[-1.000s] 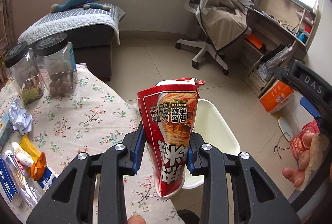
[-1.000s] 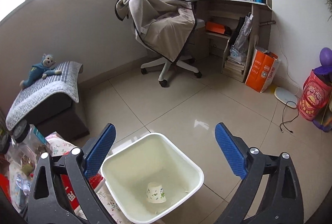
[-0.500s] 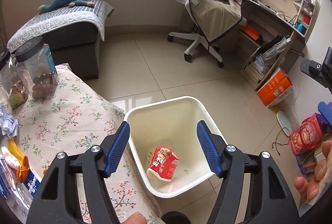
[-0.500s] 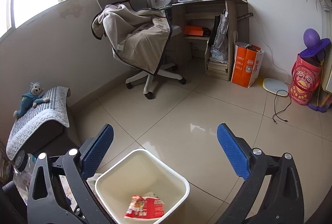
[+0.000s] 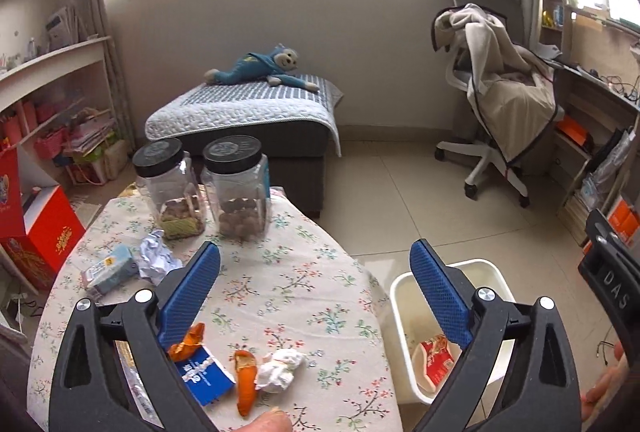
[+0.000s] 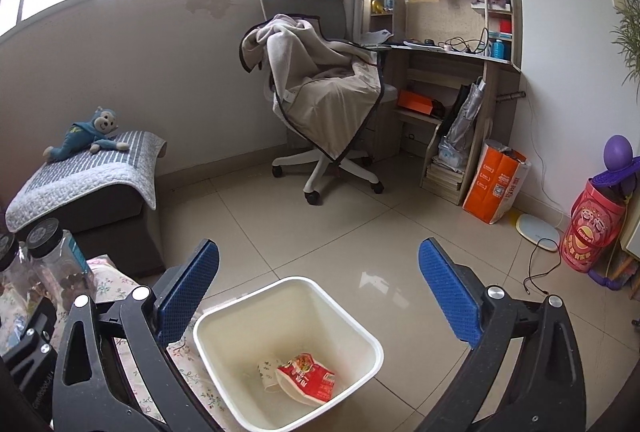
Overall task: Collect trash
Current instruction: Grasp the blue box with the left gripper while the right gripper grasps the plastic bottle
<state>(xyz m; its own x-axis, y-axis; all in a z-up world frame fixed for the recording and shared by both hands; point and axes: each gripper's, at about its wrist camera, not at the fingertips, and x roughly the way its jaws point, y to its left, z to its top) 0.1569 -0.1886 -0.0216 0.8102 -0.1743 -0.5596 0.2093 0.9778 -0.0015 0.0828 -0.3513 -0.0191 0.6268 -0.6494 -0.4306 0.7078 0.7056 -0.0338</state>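
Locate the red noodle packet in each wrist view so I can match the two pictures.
Left wrist: red packet at lower right, inside the white bin, partly hidden behind the right blue pad.
Right wrist: packet at bottom centre, on the bin's floor beside a paper cup.
Shared landmark: the blue monkey toy on the quilted bench.

A cream-white bin [image 6: 372,348] held a red noodle packet [image 6: 306,382] between blue-padded fingers [image 6: 188,288]. Left of it, a white tablecloth [image 5: 280,272] with small pink and green flowers carried orange peel [image 5: 246,380] and a blue booklet [image 5: 206,376]
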